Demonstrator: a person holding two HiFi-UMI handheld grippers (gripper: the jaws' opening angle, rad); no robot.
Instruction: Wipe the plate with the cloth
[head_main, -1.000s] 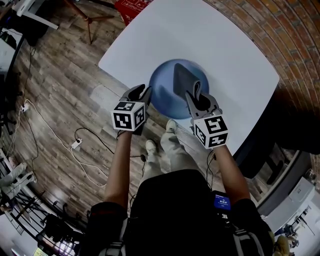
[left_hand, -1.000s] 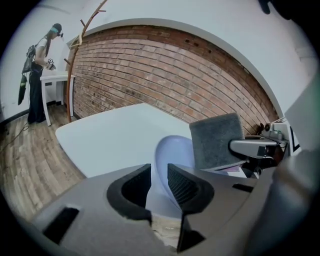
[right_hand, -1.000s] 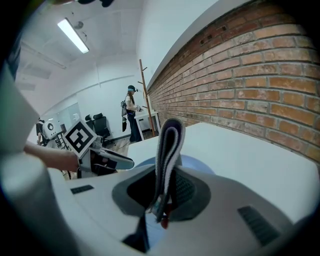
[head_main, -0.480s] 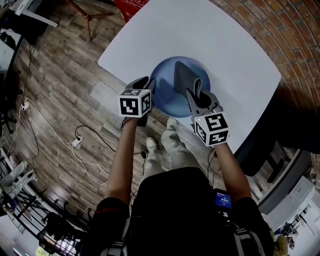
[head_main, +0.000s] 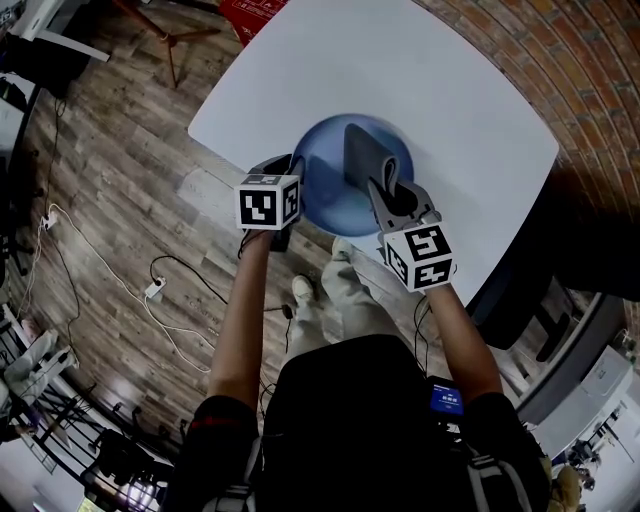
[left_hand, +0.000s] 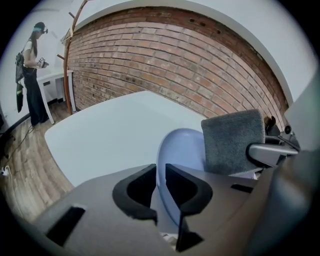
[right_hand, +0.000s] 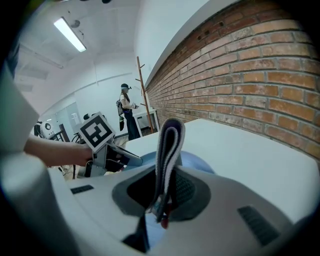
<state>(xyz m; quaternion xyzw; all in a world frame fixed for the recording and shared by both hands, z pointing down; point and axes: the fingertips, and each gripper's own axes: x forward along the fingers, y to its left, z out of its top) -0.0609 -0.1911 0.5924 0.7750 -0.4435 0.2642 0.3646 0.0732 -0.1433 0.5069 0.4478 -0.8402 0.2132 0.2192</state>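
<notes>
Steadying the plate (head_main: 330, 200) on the table (head_main: 450, 110), left gripper (head_main: 287, 166) nips its left rim, jaws narrow, while right gripper (head_main: 388, 184) pinches the cloth (head_main: 364, 158) over its right half; wiping looks barely begun.

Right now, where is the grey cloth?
In the head view the cloth is pinched in the right gripper, over the right half of the blue plate, near the front edge of the white table.
</notes>
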